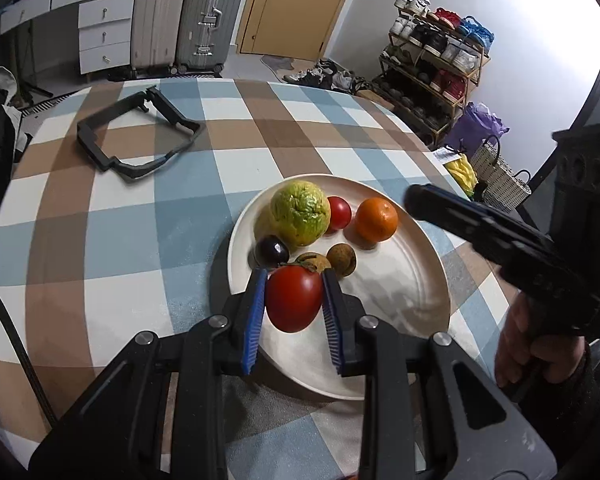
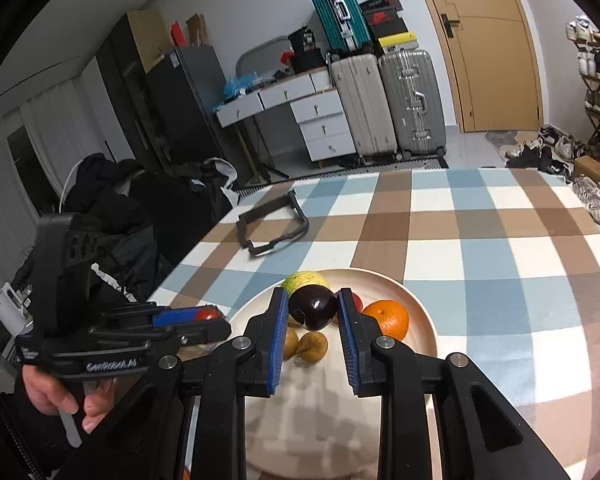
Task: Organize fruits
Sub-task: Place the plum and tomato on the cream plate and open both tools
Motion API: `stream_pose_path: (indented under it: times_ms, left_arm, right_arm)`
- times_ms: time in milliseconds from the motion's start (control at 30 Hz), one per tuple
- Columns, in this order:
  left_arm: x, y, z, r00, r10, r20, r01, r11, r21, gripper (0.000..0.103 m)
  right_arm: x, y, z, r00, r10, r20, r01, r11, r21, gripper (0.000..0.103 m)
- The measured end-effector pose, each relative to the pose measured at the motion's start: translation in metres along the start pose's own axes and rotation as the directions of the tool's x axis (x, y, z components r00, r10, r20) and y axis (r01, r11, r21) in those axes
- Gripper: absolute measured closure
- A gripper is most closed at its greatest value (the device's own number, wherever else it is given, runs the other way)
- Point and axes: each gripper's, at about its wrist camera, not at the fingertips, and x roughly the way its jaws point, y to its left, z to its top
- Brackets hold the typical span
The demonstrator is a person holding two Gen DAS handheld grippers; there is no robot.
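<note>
A cream plate (image 1: pixel 400 312) on the checked tablecloth holds a green guava (image 1: pixel 300 212), a small red tomato (image 1: pixel 339 213), an orange (image 1: pixel 377 218), a dark plum (image 1: pixel 272 251) and two brown round fruits (image 1: pixel 341 259). My left gripper (image 1: pixel 294 276) is shut on a large red tomato (image 1: pixel 293 298) above the plate's near side. In the right wrist view my right gripper (image 2: pixel 313 294) has its blue pads on both sides of the dark plum (image 2: pixel 313 307) over the plate (image 2: pixel 420 308); whether it lifts the plum I cannot tell.
A black plastic frame (image 1: pixel 136 136) lies on the far left of the table (image 1: pixel 100 240). Suitcases, drawers and a door stand behind; a shoe rack (image 1: pixel 432 68) is at the right. The right gripper's body (image 1: pixel 500 240) hangs over the plate's right side.
</note>
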Motion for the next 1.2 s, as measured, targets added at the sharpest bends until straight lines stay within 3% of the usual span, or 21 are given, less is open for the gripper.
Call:
stream_pose_path:
  times_ms: [467,833,967,1067,1133,1200]
  left_arm:
    - [0.026,0.009,-0.004,0.998,-0.02,-0.053,0.019,1.0,-0.019,0.079]
    - [0.03,0.007,-0.002,0.998,-0.024,-0.056,0.024,1.0,-0.012,0.079]
    - [0.025,0.007,0.0,0.998,-0.034,-0.051,0.033,0.999,-0.032,0.078]
    - [0.017,0.005,0.002,0.999,-0.027,-0.045,0.025,0.999,-0.032,0.078]
    - [0.009,0.001,0.003,0.999,-0.015,-0.033,0.015,1.0,-0.02,0.073]
    - [-0.001,-0.002,0.003,1.0,0.007,-0.016,-0.008,1.0,-0.014,0.065]
  right_arm:
    - [0.056,-0.002,-0.012,0.992,-0.057,-0.116,0.05,0.997,-0.063,0.078]
    - [0.065,-0.002,-0.013,0.988,-0.081,-0.129,0.072,0.995,-0.069,0.077]
    - [0.064,-0.002,-0.012,0.989,-0.087,-0.123,0.079,0.995,-0.066,0.073]
    - [0.056,-0.001,-0.01,0.993,-0.076,-0.092,0.071,0.996,-0.06,0.062]
    - [0.047,0.0,-0.008,0.995,-0.072,-0.062,0.069,0.996,-0.051,0.054]
    - [0.036,0.0,-0.007,0.997,-0.067,-0.033,0.065,0.997,-0.044,0.052]
